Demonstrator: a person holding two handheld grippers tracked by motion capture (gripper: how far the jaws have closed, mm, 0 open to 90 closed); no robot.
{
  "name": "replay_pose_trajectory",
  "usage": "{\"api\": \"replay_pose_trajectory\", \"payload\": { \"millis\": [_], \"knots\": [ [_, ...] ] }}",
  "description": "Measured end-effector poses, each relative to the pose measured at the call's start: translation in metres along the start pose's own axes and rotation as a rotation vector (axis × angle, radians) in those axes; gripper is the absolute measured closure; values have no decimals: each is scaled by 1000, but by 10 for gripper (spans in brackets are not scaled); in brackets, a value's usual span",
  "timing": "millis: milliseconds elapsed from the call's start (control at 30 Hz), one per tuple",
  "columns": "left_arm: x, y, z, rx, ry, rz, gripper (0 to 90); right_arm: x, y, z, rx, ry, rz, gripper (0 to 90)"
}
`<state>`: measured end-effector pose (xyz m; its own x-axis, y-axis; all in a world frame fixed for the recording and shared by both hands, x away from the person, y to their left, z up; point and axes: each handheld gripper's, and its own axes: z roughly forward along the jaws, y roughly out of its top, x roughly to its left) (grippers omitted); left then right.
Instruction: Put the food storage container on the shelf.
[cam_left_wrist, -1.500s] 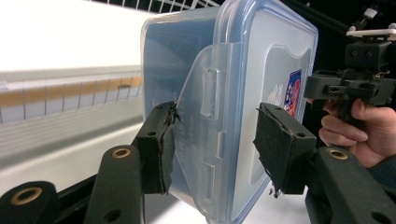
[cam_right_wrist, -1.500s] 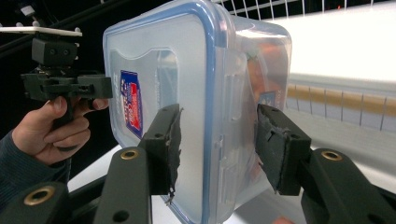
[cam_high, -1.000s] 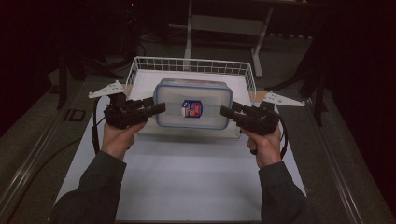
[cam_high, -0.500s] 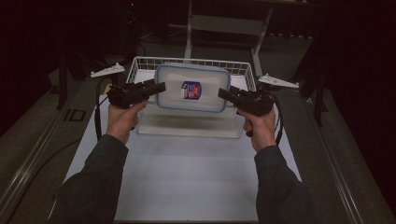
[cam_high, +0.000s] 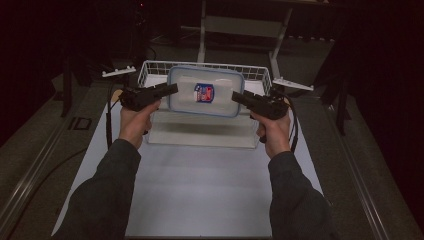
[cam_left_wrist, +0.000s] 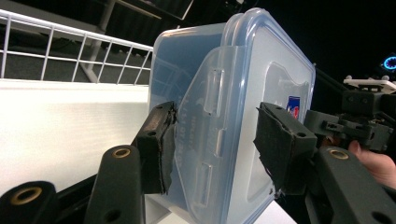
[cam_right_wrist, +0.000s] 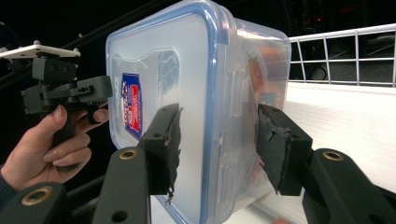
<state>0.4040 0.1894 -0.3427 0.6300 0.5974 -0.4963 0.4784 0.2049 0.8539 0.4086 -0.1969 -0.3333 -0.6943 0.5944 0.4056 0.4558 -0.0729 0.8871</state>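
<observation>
Currently lifted: lidded plastic container (cam_high: 205, 92) above wire basket (cam_high: 150, 70).
Left tool (cam_high: 170, 90) and right tool (cam_high: 238, 97) clamped on opposite container ends; lowering into basket and release apparently pending.

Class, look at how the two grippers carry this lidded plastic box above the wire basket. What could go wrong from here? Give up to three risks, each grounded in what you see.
1. The container hangs in the air, held by its two short ends alone, the left gripper on one and the right gripper on the other. If either hand drifts outward, it could drop.
2. The jaws press on smooth plastic near the lid clips, so it might slip or a clip might pop.
3. Lowered off-centre, it could catch the basket rim.
</observation>
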Motion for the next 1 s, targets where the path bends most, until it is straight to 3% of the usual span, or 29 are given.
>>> {"api": "replay_pose_trajectory", "payload": {
  "millis": [333,500,567,733,1000],
  "knots": [
    [4,0,5,-29,23,1,477,-3,-1,4,-10,-8,14,490],
    [4,-2,8,-4,32,15,452,-4,-4,7,28,-59,-1,484],
    [7,-3,10,-4,26,-10,433,-3,-7,15,61,-84,-23,420],
    [16,0,15,-17,21,-78,424,-6,-7,21,10,-81,41,410],
    [14,5,23,-56,135,-90,438,-5,-6,25,-25,-102,60,383]
  ]
}}
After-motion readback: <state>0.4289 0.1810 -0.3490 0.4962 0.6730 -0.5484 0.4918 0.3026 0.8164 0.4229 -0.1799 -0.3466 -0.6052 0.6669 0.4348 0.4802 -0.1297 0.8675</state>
